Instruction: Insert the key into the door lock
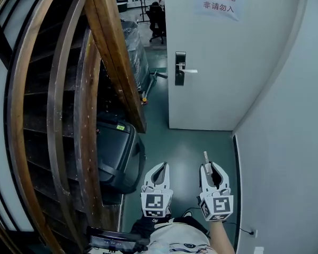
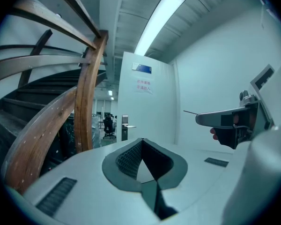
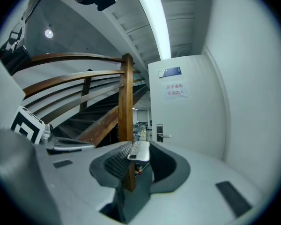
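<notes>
Approach to the door is the step in hand, judging from the layout. The key (image 1: pixel 205 157) is clamped between the fingers of the right gripper (image 1: pixel 212 169), with its blade projecting forward past the fingertips. The lock (image 1: pixel 180 67) is well apart from it, on the left edge of the white door (image 1: pixel 228 62) at the far end of the passage. The left gripper (image 1: pixel 160 169) sits just beside the right one, its fingers drawn together at the tips with nothing between them. Carry the key along the passage with the blade aimed at the lock plate, keeping the right gripper level. Stay between the wooden stair rail (image 1: pixel 114 46) on the left and the wall (image 1: pixel 291 142) on the right. The lever (image 1: pixel 189 71) juts out to the right of the plate, so bring the blade in clear of it. The keyhole cannot be made out at this range; locate it on the plate once close, before committing. Match the flat of the blade to the slot before pushing, then advance straight along the blade's own line. If the tip strikes the plate off centre, the key will probably pivot between the pads, so slow down near contact and keep the grip firm. The empty left gripper is available to brace the door should it give under the push.
</notes>
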A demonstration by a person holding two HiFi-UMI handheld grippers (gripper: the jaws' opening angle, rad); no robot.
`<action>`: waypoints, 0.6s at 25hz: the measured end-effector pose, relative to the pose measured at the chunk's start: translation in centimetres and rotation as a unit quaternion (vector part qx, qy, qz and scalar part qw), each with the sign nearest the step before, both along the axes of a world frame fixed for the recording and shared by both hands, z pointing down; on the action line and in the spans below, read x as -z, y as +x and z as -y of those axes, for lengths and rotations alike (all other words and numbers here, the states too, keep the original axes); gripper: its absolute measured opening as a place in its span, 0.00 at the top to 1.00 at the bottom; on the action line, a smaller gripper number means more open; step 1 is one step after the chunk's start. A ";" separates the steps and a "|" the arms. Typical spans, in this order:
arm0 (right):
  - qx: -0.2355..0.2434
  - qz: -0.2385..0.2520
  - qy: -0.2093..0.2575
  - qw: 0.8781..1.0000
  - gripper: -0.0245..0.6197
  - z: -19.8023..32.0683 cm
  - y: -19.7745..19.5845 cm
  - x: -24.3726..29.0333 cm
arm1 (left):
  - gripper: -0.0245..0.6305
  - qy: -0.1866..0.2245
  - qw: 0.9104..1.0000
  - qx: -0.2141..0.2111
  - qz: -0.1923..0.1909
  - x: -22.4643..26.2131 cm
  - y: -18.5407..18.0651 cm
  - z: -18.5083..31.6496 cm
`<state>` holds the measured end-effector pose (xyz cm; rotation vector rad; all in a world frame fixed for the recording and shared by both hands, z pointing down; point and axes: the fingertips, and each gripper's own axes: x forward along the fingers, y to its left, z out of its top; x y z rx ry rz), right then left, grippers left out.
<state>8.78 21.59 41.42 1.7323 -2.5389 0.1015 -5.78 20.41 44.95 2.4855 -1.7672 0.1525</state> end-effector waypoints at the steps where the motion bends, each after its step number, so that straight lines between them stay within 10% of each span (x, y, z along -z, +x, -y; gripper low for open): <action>1: -0.001 -0.001 -0.001 1.000 0.78 0.1 -0.4 -0.2 | 0.96 0.001 1.000 -0.003 0.000 0.0 -0.3 0.2; 15: 0.000 0.005 -0.027 1.000 0.78 3.3 -3.0 -2.1 | 0.96 -0.020 1.000 -0.003 -0.010 -1.8 -2.1 3.8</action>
